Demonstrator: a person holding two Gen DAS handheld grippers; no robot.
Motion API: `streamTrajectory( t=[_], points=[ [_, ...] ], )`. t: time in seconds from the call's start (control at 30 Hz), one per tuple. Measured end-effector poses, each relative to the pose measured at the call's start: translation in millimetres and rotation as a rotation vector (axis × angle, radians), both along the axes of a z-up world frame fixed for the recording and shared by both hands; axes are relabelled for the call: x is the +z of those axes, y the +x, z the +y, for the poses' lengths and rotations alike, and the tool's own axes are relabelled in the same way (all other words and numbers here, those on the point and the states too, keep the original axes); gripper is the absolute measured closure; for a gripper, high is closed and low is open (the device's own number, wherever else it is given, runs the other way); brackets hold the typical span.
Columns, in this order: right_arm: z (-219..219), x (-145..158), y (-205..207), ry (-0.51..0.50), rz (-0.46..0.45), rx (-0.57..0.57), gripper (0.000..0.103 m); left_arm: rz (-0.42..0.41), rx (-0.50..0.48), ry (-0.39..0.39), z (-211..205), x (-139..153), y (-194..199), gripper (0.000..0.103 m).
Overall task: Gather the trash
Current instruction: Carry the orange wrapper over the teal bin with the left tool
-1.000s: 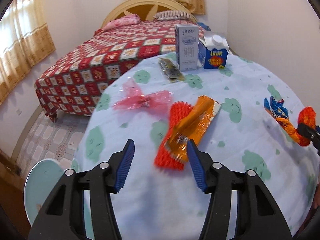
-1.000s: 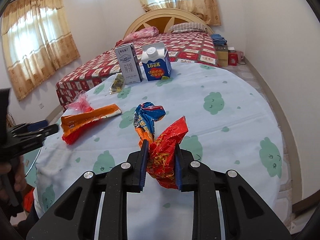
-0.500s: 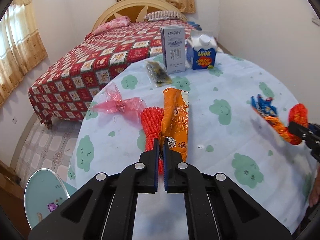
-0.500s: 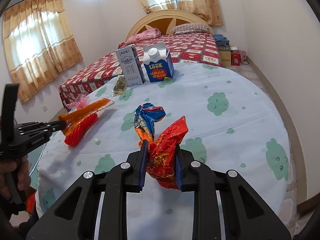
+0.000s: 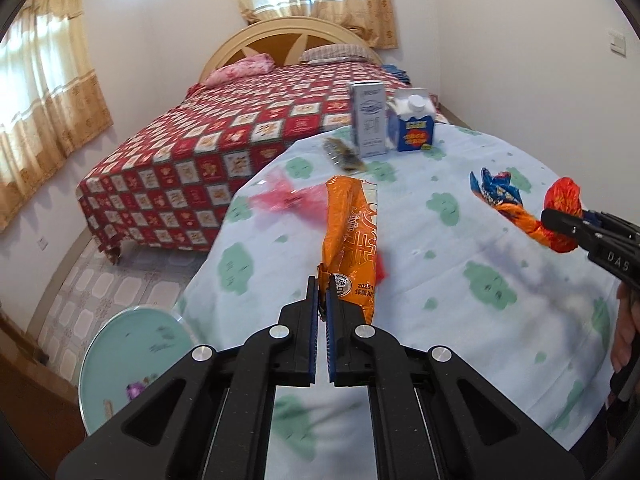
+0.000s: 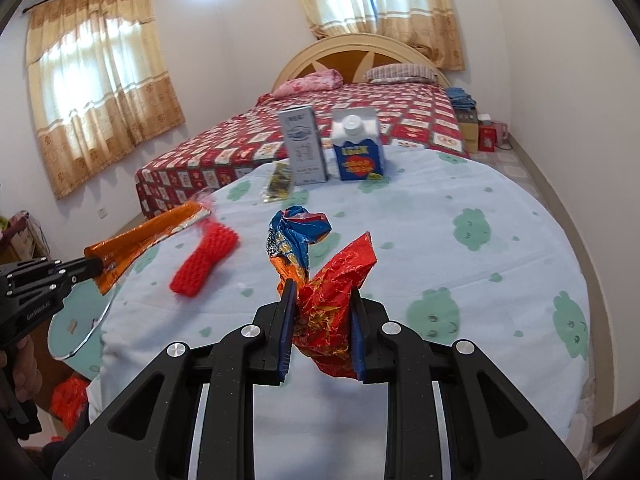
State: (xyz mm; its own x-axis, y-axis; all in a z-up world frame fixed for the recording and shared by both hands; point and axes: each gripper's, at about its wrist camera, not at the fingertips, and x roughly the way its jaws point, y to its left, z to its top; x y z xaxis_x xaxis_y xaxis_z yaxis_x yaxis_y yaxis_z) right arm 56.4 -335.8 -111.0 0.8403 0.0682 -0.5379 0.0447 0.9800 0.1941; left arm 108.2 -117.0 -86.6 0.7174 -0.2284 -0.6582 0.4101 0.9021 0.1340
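1. Left wrist view: the left claw (image 5: 323,286) is seen nearly closed, its jaws pinched on the near corner of the orange wrapper (image 5: 351,240), which is held lifted above the tabletop (image 5: 500,292). A pink plastic wrapper (image 5: 288,198) lies beyond it. At the right edge, the right claw (image 5: 560,220) is seen gripping the crumpled red-and-blue wrapper (image 5: 516,208).

2. Right wrist view: the right claw (image 6: 322,312) is held partly closed, clamped on the crumpled red-and-blue wrapper (image 6: 328,280), raised over the tabletop (image 6: 460,264). A red foam net (image 6: 206,260) is seen blurred above the cloth. At the left, the left claw (image 6: 94,268) is seen level, holding the orange wrapper (image 6: 148,236) out past the tabletop edge.
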Motion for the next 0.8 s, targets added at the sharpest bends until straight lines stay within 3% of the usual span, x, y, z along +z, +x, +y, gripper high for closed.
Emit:
streamTrajectory(
  t=[0.8],
  points=[
    [110.6, 12.6, 25.5, -0.07, -0.039, 0.22, 0.079, -0.032, 0.188, 0.017, 116.1, 2.6, -22.7, 0.1]
  ],
)
